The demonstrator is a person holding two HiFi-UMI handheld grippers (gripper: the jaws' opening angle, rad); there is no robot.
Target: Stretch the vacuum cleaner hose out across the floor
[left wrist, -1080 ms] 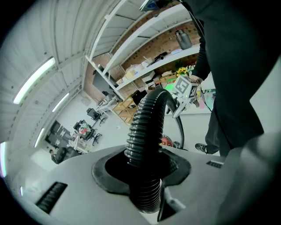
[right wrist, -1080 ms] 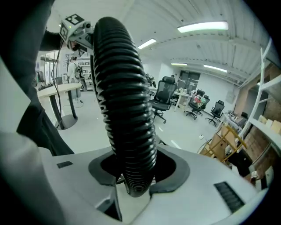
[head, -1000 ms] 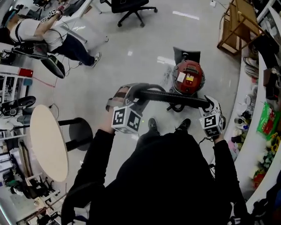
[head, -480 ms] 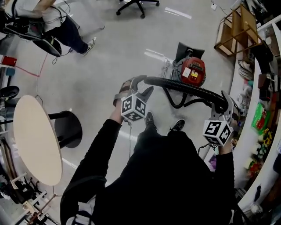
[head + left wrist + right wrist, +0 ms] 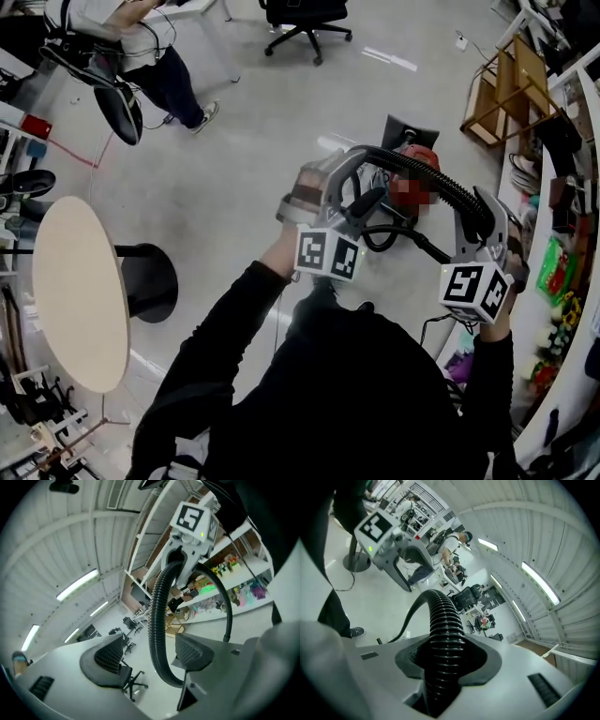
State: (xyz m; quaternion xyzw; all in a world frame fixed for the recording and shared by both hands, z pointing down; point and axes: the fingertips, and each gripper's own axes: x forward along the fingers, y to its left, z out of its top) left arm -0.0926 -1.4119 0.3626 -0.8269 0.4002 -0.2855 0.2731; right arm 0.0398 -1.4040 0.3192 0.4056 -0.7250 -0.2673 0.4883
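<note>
Black ribbed plastic vacuum hose (image 5: 439,178) arcs through the air between our two claws, above the red canister vacuum cleaner (image 5: 429,156) on the pale glossy floor (image 5: 234,141). Our left claw (image 5: 149,657) has just been opening; its jaws stand spread, the hose passing between them. Our right claw (image 5: 449,656) pinches the hose.

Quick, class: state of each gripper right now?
Left gripper: open, jaws just been opening, hose unclamped between them.
Right gripper: shut on the hose.
</note>
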